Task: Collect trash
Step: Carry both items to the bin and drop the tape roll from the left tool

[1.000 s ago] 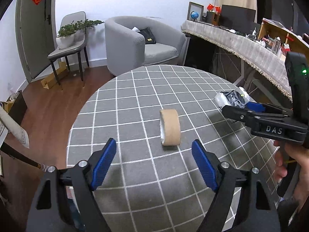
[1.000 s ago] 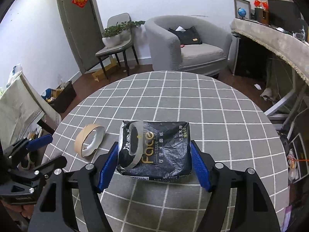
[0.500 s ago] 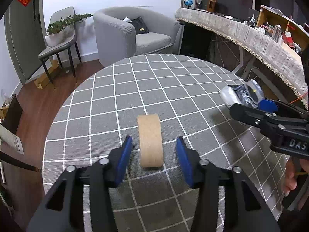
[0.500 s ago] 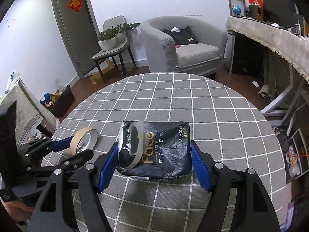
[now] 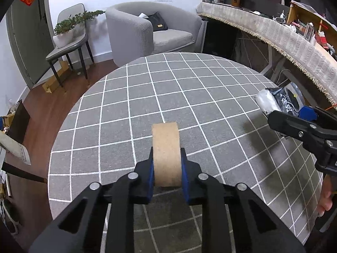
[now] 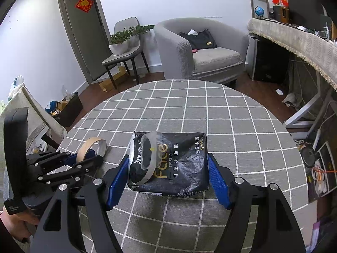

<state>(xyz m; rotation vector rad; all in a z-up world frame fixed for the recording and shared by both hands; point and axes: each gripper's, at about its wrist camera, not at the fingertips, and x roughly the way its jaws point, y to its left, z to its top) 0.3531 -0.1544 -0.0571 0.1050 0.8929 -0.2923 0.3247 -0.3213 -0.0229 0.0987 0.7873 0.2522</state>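
Left gripper (image 5: 166,168) is clamped on the tape roll (image 5: 166,154), blue pads flat against its two side faces, roll standing on edge at the near-left part of the table (image 5: 189,88). Roll looks like a nearly spent cardboard core: light, stiff across its width, so a side-face pinch should hold without crushing; the thin ring could buckle if squeezed across the diameter instead. Can't tell if it's lifted or touching the cloth

Right gripper (image 6: 168,179) holds the tissue pack (image 6: 170,162) across its width, fingers spread wide, pads at both short sides. Pack is soft black plastic, looks mostly empty, light, slick film; likely deforms and could slip, so grip low and across the bulk, not the loose flap on top

Surface: round table with grey checked cloth, flat, cloth may drag if things are slid, better to lift

Room, left to right: door, chair with potted plant (image 6: 126,38), grey armchair (image 6: 200,50) with a black bag, long cluttered desk on the right. A dark bin (image 6: 67,107) on the floor at left looks like the likely drop spot, not certain
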